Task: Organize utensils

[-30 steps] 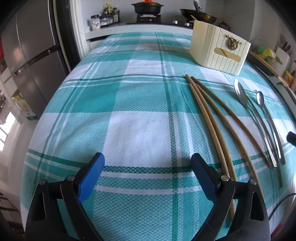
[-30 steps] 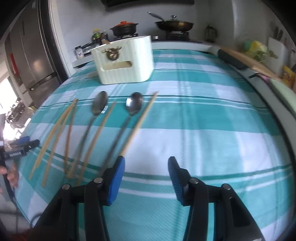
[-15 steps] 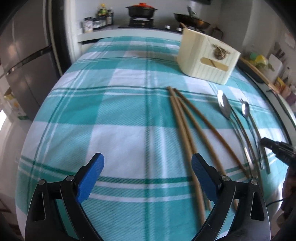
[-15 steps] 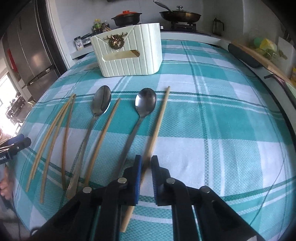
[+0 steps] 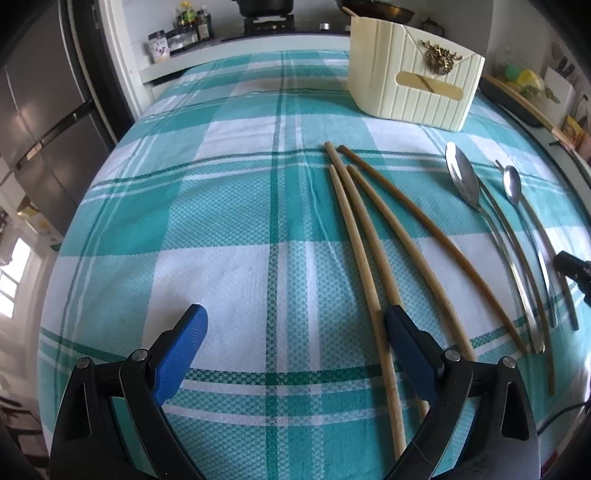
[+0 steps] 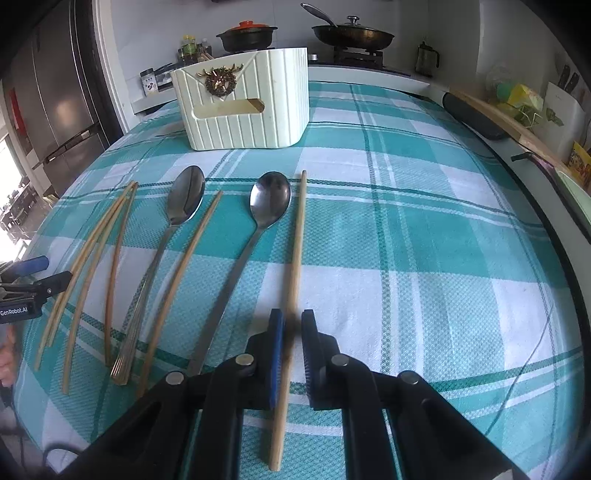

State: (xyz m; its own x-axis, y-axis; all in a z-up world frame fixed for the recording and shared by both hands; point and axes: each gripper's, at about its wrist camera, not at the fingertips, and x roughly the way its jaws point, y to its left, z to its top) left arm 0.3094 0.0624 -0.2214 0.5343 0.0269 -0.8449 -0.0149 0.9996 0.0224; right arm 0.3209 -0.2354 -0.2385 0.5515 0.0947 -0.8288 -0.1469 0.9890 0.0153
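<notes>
Five wooden chopsticks (image 6: pixel 297 258) and two steel spoons (image 6: pixel 267 206) lie flat.

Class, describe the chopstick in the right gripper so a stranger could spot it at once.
Find the cream utensil holder on the checked tablecloth. In front of it lies a row of utensils; this chopstick is the rightmost, beside the spoon, alone pinched in the right gripper.

A teal-and-white checked tablecloth (image 6: pixel 424 258) covers the table. Behind it, on the stove, sit a black pot with an orange lid (image 6: pixel 246 35) and a lidded frying pan (image 6: pixel 352 35). Spice jars (image 5: pixel 173 35) stand beside them; a steel refrigerator (image 6: pixel 55 92) is at left.
</notes>
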